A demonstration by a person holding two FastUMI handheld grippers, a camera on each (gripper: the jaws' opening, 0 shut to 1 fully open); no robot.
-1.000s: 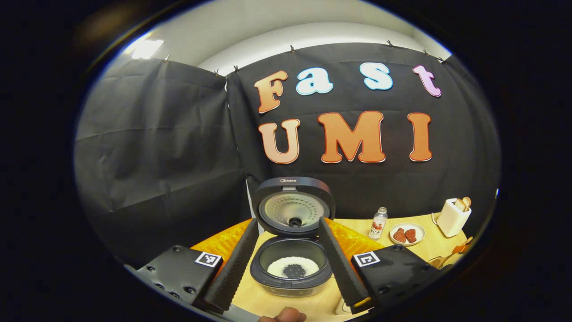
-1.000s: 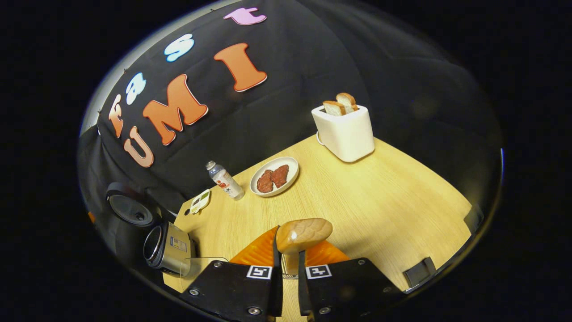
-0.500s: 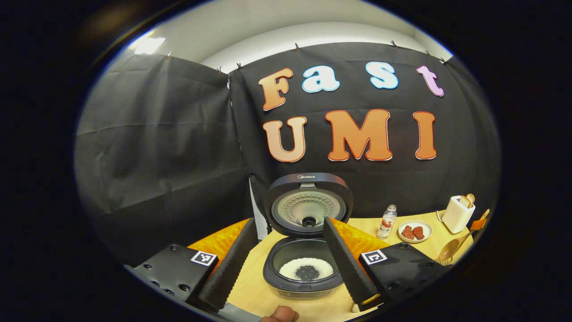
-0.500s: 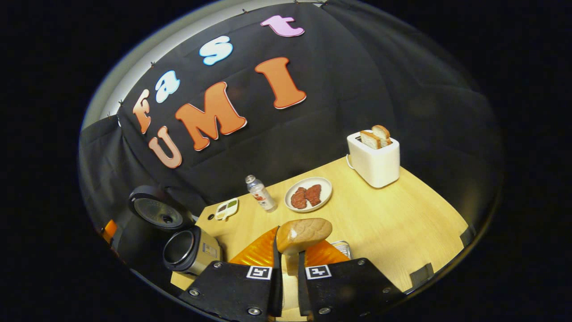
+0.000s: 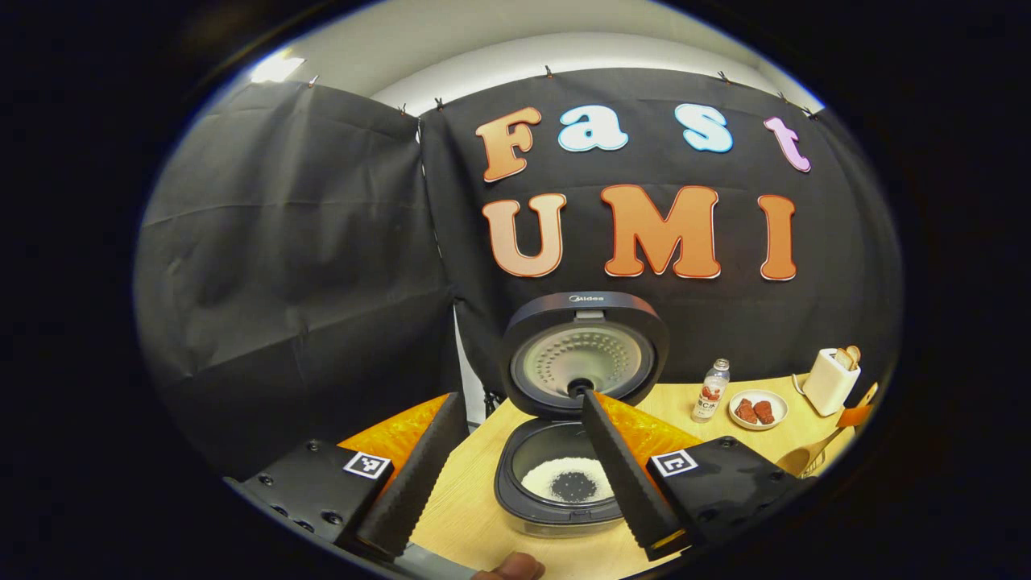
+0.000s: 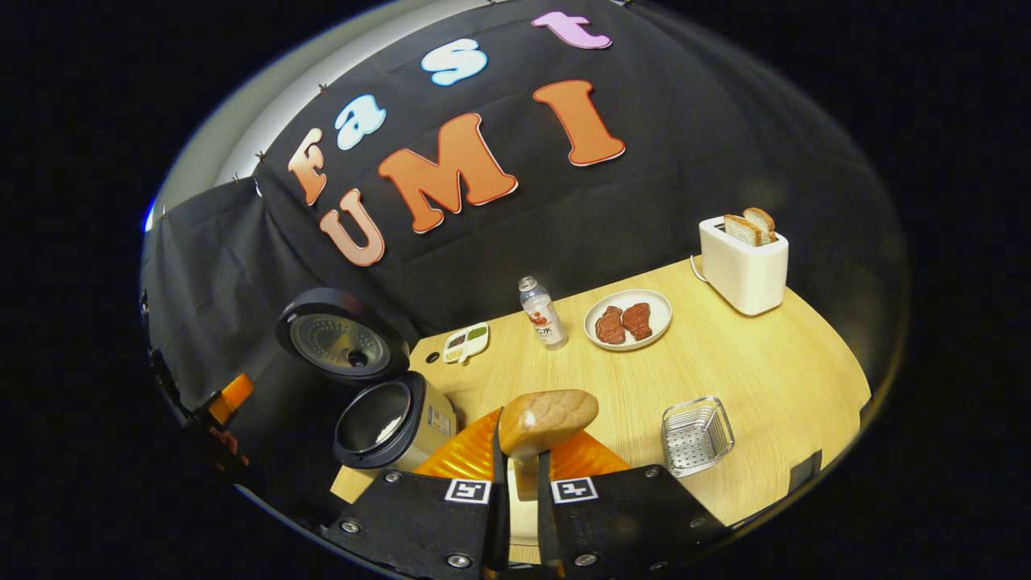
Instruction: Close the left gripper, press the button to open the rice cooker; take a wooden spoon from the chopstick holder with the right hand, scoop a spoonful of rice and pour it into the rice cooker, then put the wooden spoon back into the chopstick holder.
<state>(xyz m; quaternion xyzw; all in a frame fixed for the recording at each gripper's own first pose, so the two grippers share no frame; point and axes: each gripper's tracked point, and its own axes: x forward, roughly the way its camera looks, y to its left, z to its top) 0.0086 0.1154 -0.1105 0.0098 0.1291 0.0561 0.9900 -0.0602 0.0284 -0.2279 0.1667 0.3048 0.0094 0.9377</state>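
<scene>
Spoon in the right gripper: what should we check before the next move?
1. Spoon held firmly: ok, the right gripper has both fingers pressed on its handle.
2. Cooker lid up: ok, it stands open.
3. Rice in the cooker: ok, a white layer lies in the pot.
4. Spoon emptied: cannot tell, we see only its back.
5. Holder reachable: ok, it sits alone on the table, apart from the plate.
6. Left gripper out of the way: ok, it is open, over by the cooker.
</scene>
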